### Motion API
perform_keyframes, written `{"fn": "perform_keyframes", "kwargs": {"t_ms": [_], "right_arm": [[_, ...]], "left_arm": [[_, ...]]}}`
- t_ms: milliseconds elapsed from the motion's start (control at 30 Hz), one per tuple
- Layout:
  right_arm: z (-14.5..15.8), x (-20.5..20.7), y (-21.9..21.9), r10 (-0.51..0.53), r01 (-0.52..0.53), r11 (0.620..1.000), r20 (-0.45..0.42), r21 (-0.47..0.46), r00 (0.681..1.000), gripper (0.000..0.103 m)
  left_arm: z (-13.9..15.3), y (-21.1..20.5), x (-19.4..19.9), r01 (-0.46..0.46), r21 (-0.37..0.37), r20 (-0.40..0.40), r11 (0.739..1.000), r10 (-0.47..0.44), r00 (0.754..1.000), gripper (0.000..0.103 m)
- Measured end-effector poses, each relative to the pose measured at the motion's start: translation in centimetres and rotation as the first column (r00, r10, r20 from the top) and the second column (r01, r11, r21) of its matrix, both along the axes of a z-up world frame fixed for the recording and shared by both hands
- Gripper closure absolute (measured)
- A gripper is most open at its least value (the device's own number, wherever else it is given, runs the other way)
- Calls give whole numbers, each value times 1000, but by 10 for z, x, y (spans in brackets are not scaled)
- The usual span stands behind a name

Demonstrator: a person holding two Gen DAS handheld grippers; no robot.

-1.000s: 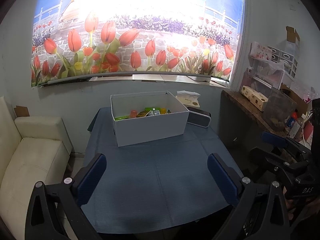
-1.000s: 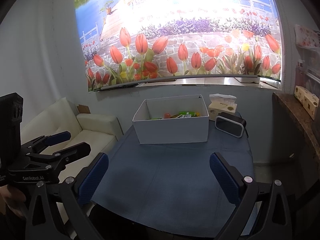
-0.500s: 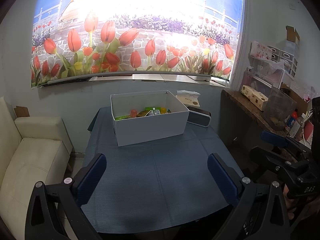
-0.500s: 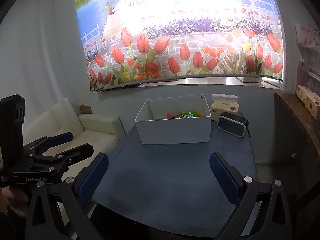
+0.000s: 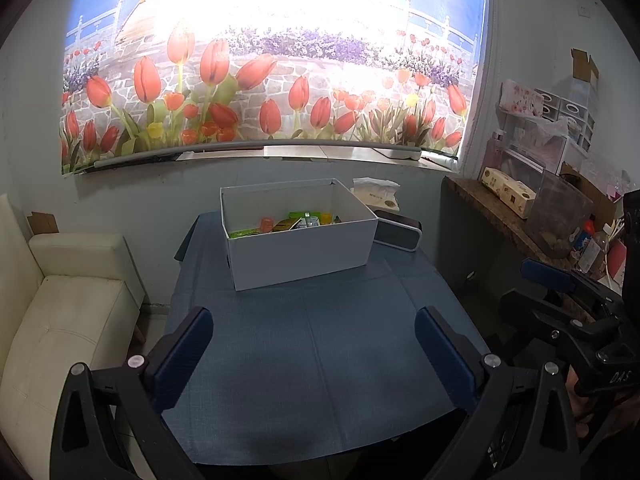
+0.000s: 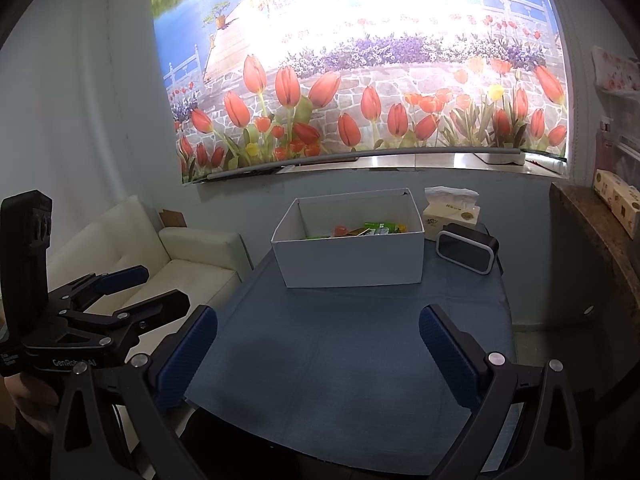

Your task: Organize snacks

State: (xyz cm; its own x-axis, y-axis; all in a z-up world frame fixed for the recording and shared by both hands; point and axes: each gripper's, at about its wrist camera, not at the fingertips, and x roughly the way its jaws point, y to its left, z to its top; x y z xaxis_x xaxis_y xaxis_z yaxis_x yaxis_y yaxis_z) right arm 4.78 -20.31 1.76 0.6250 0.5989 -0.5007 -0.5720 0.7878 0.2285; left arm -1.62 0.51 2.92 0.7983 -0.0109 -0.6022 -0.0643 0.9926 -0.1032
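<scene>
A white open box (image 5: pixel 304 248) stands at the far side of the blue table (image 5: pixel 320 360), with several colourful snack packets (image 5: pixel 292 222) inside. It also shows in the right wrist view (image 6: pixel 352 260) with the snacks (image 6: pixel 368 230). My left gripper (image 5: pixel 314 344) is open and empty, held over the table's near edge. My right gripper (image 6: pixel 318 344) is open and empty too, over the near edge. Each gripper shows in the other's view, the right one (image 5: pixel 560 292) and the left one (image 6: pixel 132 292).
A tissue box (image 5: pixel 376 194) and a small black speaker (image 5: pixel 398 234) sit behind and right of the box. A white sofa (image 5: pixel 60 312) stands left of the table. A cluttered counter (image 5: pixel 520 216) runs along the right. A tulip poster covers the wall.
Both grippers have drifted only slightly; the right wrist view has shifted a little to the left. The box and snacks have not moved.
</scene>
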Motion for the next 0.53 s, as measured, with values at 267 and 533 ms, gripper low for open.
{"fn": "perform_keyframes", "kwargs": {"t_ms": [267, 533], "right_arm": [[-1, 0, 2, -2, 2, 1000, -1, -7, 1000, 0], [-1, 0, 3, 2, -2, 1000, -2, -3, 1000, 0]], "left_arm": [[-1, 1, 1, 2, -1, -2, 1000, -2, 1000, 0], [1, 2, -1, -1, -2, 11, 1000, 1, 1000, 0]]}}
